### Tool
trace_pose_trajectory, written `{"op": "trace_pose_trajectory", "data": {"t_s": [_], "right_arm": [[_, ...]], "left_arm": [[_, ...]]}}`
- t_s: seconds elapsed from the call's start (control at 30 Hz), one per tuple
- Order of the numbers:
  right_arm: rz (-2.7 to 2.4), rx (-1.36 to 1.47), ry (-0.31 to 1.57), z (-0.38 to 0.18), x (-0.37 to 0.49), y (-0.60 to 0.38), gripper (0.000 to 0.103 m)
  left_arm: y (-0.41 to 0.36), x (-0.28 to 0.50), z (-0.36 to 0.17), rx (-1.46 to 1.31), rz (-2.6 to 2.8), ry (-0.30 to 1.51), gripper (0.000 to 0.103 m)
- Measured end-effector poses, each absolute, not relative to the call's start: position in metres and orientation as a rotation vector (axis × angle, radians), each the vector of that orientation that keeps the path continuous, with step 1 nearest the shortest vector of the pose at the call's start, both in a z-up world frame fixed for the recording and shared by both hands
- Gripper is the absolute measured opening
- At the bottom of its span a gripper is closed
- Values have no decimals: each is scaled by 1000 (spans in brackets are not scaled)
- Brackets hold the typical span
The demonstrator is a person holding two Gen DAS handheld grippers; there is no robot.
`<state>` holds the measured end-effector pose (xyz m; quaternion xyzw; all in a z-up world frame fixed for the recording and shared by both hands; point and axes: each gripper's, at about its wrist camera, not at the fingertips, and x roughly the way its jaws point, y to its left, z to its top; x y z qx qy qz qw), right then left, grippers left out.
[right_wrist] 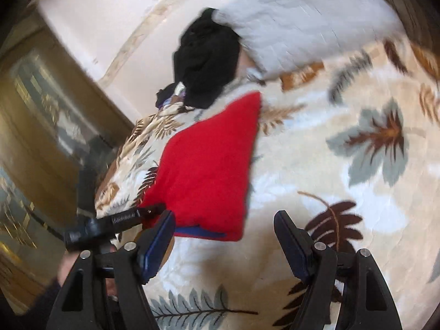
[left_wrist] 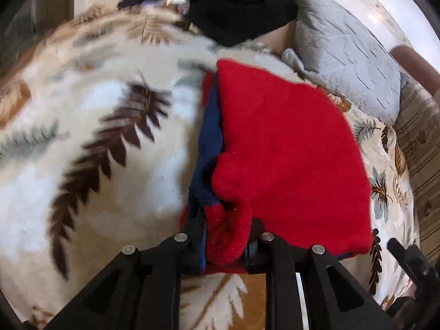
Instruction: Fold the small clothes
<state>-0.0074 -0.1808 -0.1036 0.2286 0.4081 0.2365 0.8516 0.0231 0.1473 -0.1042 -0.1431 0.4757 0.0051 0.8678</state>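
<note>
The red garment [left_wrist: 288, 159] lies folded on the leaf-patterned blanket [left_wrist: 110, 165] of a bed, filling the centre and lower right of the left wrist view. A blue layer [left_wrist: 209, 143] shows along its left edge, and a thick red bunch of the cloth hangs at the lower centre of that frame. The left tool [left_wrist: 225, 247] is pinching this bunched edge: its two black fingers press in on the fabric from either side, red and blue cloth packed between them.

In the right wrist view the same garment [right_wrist: 209, 170] sits at the centre of the frame as a flat red shape, with a strip of blue peeking out at its lower edge. The left tool [right_wrist: 148, 213] reaches in from the lower left and meets the garment's near left corner. The right tool [right_wrist: 224, 236] is spread wide, its blue-padded fingers well apart with only blanket between them; it sits just below the garment's lower edge, holding nothing.

Beyond the garment, at the top of both frames, a black piece of clothing [left_wrist: 239, 8] lies crumpled on the blanket, touching a grey quilted pillow [left_wrist: 349, 63] in the upper right. A pale wall [right_wrist: 110, 27] stands behind them, and a brown wooden cabinet [right_wrist: 41, 126] fills the left of the right wrist view.
</note>
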Motion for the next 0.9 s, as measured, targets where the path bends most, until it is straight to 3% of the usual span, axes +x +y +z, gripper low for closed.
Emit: {"op": "trace_pose_trajectory", "data": {"t_s": [0.03, 0.1, 0.17, 0.23, 0.47, 0.5, 0.53, 0.63, 0.7, 0.73, 0.8, 0.9], "right_arm": [[509, 507, 859, -105, -6, -185, 79], [509, 540, 863, -106, -1, -192, 85], [524, 581, 873, -106, 7, -197, 85], [559, 634, 924, -111, 25, -197, 86], [668, 848, 1136, -155, 106, -168, 83], [656, 800, 1183, -160, 111, -156, 59], [612, 650, 1211, -158, 112, -140, 45], [557, 417, 1112, -122, 93, -118, 41], [513, 366, 1106, -125, 90, -112, 43], [500, 364, 1135, -134, 92, -112, 47], [545, 474, 1163, -141, 94, -124, 64], [577, 539, 1093, -126, 97, -143, 73]], "left_arm": [[145, 19, -93, -299, 34, 977, 34], [141, 11, -71, -249, 79, 893, 61], [131, 4, -50, -190, 94, 797, 73], [121, 9, -41, -153, 51, 758, 77], [118, 67, -107, -121, 85, 988, 74], [124, 64, -108, -169, 73, 982, 74], [129, 64, -109, -200, 67, 982, 74], [135, 64, -109, -195, 47, 977, 74], [137, 64, -111, -195, 36, 971, 74], [138, 64, -110, -213, 31, 979, 74], [139, 61, -100, -224, 22, 978, 73], [140, 42, -72, -210, -29, 860, 73]]}}
